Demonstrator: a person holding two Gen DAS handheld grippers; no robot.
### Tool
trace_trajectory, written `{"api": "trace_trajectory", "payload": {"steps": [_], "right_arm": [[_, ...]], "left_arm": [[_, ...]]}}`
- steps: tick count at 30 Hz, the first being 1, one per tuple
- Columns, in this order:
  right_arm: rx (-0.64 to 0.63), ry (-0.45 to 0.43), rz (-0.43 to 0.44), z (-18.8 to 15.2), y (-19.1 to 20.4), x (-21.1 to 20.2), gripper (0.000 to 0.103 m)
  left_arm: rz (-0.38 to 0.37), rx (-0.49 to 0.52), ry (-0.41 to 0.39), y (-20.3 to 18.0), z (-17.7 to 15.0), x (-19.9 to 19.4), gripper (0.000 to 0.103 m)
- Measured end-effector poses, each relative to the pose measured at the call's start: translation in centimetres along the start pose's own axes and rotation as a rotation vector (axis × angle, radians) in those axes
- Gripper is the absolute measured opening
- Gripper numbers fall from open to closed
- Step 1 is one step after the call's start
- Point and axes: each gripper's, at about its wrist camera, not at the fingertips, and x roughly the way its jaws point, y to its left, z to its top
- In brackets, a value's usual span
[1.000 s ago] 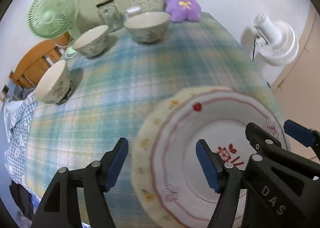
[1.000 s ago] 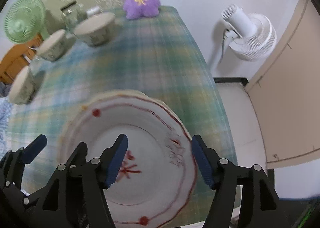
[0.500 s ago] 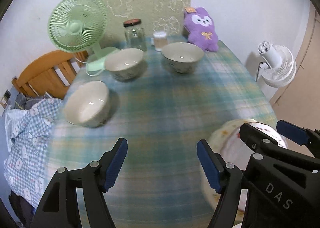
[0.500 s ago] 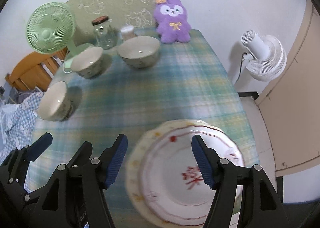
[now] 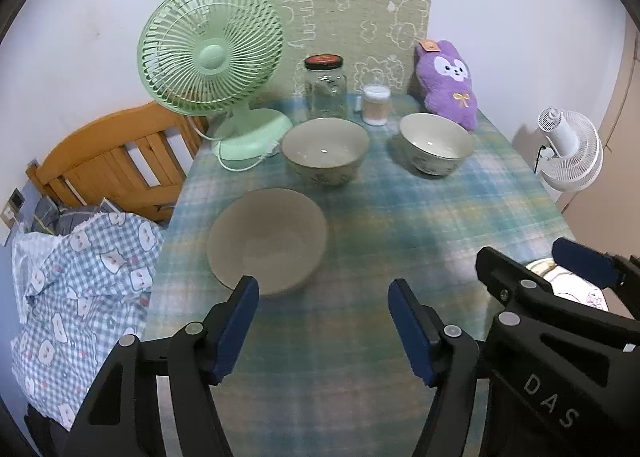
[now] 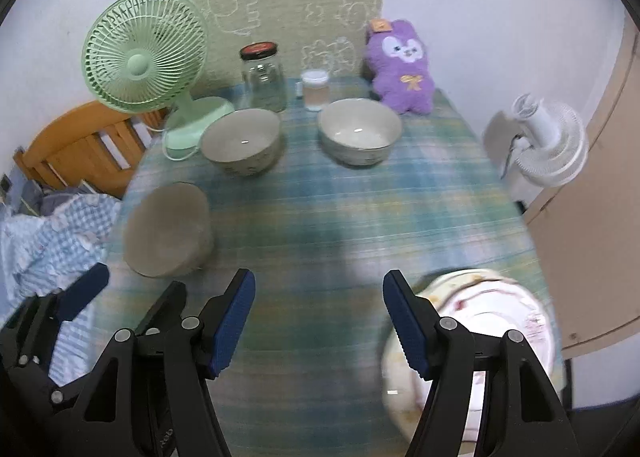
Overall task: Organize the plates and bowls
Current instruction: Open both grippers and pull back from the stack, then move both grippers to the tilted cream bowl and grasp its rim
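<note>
Three cream bowls sit on the plaid table: a near one at the left edge, also in the right wrist view, a middle one and a far right one. A stack of flowered plates lies at the near right corner, mostly hidden in the left wrist view. My left gripper is open and empty, just in front of the near bowl. My right gripper is open and empty, its right finger over the plates' left edge.
A green desk fan, a glass jar, a small container and a purple plush stand along the back. A wooden bed frame and checked bedding lie left. A white fan stands right.
Both grippers have pulled back and swung left away from the plates. The bowls and the back of the table have come into fuller view. Both jaws stayed open.
</note>
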Motion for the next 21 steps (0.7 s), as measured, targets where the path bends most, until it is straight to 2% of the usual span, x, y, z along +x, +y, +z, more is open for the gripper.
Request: {"api": "trace_trajectory", "payload": {"steps": [8,18,21], "right_arm": [[0.037,0.004,-0.002,1.5,3.9,2.2,0.07],[0.014,-0.002,0.01,3.3,7.8,6.9,0.07],[0.003,0.003,0.013,3.6,8.7,8.5,0.063]], "left_arm": [[0.009,-0.011,-0.007,4.0,1.0,2.0,0.068],[0.049,-0.064,0.019,8.5,2.1,6.5,0.061],[0.064,-0.073,0.033,9.4,2.3,8.0,0.058]]}}
